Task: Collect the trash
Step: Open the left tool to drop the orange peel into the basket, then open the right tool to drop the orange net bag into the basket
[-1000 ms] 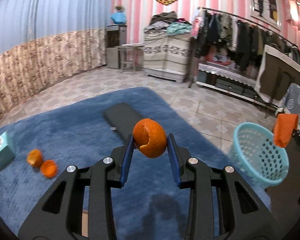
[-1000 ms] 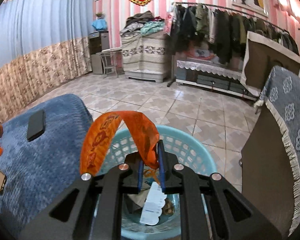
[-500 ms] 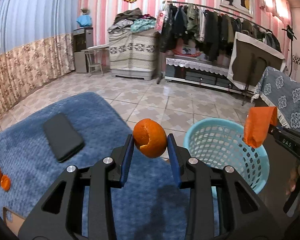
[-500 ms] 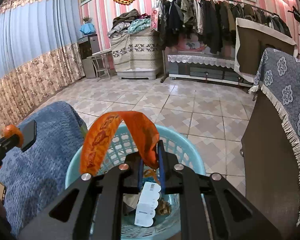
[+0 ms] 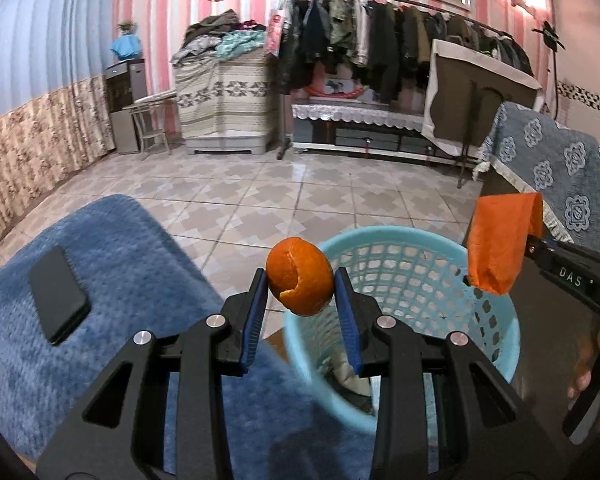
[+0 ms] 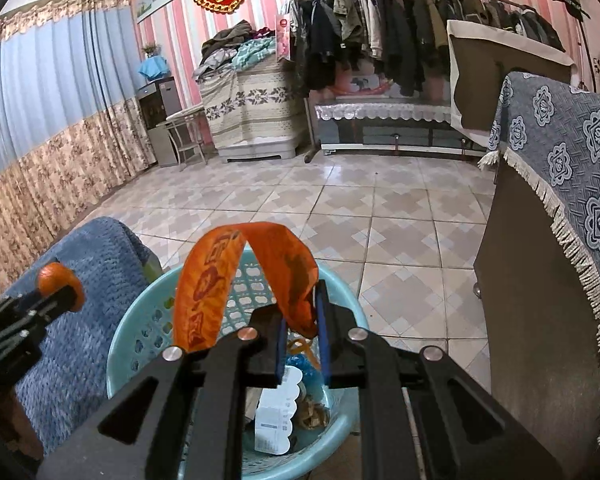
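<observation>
Left gripper, angled downward, pinches a hollow, rounded orange peel between its blue pads, just before the near rim of the perforated turquoise plastic basket. Right gripper, likewise tilted down, is pressed together on a folded, glossy orange wrapper that arches over the basket, which holds paper scraps. A flat black phone lies on the nubby blue blanket, left of the left gripper.

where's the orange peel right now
The orange peel is pinched in the left gripper, centre of the left wrist view, at the near left rim of the blue basket, beside the blue blanket.
</observation>
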A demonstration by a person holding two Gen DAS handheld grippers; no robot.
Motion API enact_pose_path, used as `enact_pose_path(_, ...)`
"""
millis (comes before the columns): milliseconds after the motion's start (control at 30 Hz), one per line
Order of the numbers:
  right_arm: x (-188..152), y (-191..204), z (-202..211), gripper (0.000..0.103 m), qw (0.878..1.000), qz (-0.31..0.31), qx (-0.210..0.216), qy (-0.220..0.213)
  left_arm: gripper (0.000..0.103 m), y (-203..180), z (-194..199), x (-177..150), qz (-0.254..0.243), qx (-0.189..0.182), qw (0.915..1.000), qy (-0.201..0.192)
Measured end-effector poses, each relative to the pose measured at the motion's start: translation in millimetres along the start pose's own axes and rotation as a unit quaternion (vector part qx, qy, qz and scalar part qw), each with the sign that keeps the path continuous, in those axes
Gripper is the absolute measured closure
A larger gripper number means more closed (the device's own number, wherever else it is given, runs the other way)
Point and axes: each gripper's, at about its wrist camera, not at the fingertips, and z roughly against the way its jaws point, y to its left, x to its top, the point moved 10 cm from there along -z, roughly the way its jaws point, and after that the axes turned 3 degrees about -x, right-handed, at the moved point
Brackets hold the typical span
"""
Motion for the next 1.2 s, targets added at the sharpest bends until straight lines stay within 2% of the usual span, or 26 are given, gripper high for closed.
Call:
enact_pose_path(367,-7.5,-5.7,-5.3,0.09,1.0,-0.002,-0.006,0.011,0.067,-40.9,-21.6,2.4,-0.027,-0.031,0.9991,0.013)
enact_pose_path(433,-8.7,-4.1,-6.5,0.09,1.0,0.001,-0.007,0.013,0.06,-41.8,-21.8,2.6,-0.034,-0.024,0.9991,0.009)
enact_pose_path(467,-8.9,-2.2,-6.6,0.09,1.0,0.003,-0.006,0.014,0.051,-40.9,-22.2,3.2,-0.036,-0.018,0.9992,0.008)
enact_pose_path(500,-8.9,-0.2,-6.7,0.09,1.0,0.005,-0.006,0.014,0.04,-38.0,-22.3,3.7,-0.034,-0.013,0.9993,0.007)
enact_pose_path(567,-9.8,3.1,-8.1,0.09,1.0,0.012,-0.005,0.016,0.031,-29.9,-20.4,4.9,-0.027,-0.005,0.9996,0.004)
enact_pose_path(800,-15.1,16.2,-16.3,0.09,0.999,0.04,-0.004,0.03,0.015,20.0,0.6,17.1,0.011,0.038,0.9991,-0.015)
enact_pose_path(1133,-19.3,35.9,-27.6,0.088,0.997,0.056,-0.01,0.047,0.01,66.8,32.7,19.9,0.042,0.079,0.9953,-0.036)
enact_pose_path(1200,-21.1,39.4,-29.2,0.077,0.997,0.064,-0.017,0.051,0.01,72.5,36.4,19.0,0.048,0.083,0.9948,-0.037)
